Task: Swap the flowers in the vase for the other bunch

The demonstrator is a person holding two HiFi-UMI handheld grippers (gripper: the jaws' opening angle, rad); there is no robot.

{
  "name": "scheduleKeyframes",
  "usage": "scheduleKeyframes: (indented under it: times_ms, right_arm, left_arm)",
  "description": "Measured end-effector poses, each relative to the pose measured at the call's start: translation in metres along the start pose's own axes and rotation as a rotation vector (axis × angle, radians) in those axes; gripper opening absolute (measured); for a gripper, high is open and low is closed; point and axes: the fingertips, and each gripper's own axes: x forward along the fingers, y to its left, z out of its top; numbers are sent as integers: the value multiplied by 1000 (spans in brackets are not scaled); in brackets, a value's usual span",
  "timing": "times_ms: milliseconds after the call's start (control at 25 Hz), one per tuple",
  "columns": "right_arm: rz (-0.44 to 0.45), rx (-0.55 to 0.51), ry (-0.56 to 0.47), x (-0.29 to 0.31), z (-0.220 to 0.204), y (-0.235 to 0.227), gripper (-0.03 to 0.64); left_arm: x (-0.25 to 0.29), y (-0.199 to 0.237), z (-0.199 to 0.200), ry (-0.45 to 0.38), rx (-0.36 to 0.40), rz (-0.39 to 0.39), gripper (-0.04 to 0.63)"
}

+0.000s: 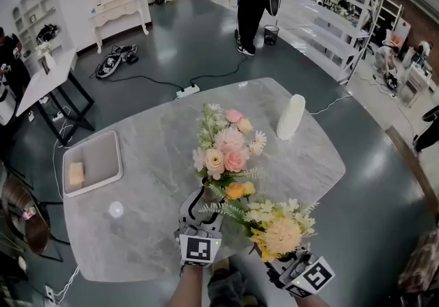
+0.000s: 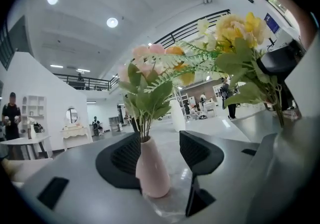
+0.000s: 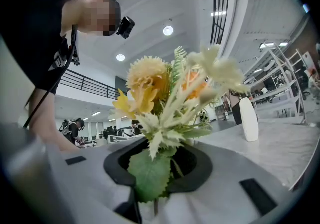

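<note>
Two bunches are in play. The pink and peach bunch (image 1: 225, 148) stands in the pink vase (image 2: 150, 178), and the yellow bunch (image 1: 278, 230) is in the right gripper (image 1: 276, 263). That gripper's jaws are closed round the stems low down, so the heads stand up clear above it.

The left gripper (image 2: 160, 153) has its jaws apart, with the vase between them. The vase sits against or just beside the left pad, with a clear gap to the right pad. This looks like a bracing position to steady the vase, not a firm clamp.

By my reading the swap has barely begun, because the old flowers are not yet out. They fill the vase neck, which is the main obstacle, and the yellow heads crowd the pink bunch's lower foliage just right of the left gripper.

Well beyond both grippers on the marble table (image 1: 151, 141) stands a white ribbed vase (image 1: 290, 117). Far to the left of the left gripper lies a shallow tray (image 1: 99, 158) holding a yellow block (image 1: 75, 174). Neither is in the way.
</note>
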Motion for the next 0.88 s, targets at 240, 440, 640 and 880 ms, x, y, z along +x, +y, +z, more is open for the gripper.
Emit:
scheduleKeyframes:
  times_ms: [240, 440, 640, 880]
  right_arm:
    - [-24, -4, -27, -9, 9, -4, 117]
    - [-36, -10, -38, -19, 15, -3, 117]
    - [-15, -28, 6, -22, 4, 10, 117]
    - [-7, -3, 8, -22, -2, 16, 118]
  left_arm:
    - [-5, -1, -8, 14, -17, 3, 236]
    - [-10, 3, -13, 23, -43, 25, 236]
    - [-1, 2, -2, 11, -35, 27, 236]
    - [15, 6, 8, 34, 3, 32, 287]
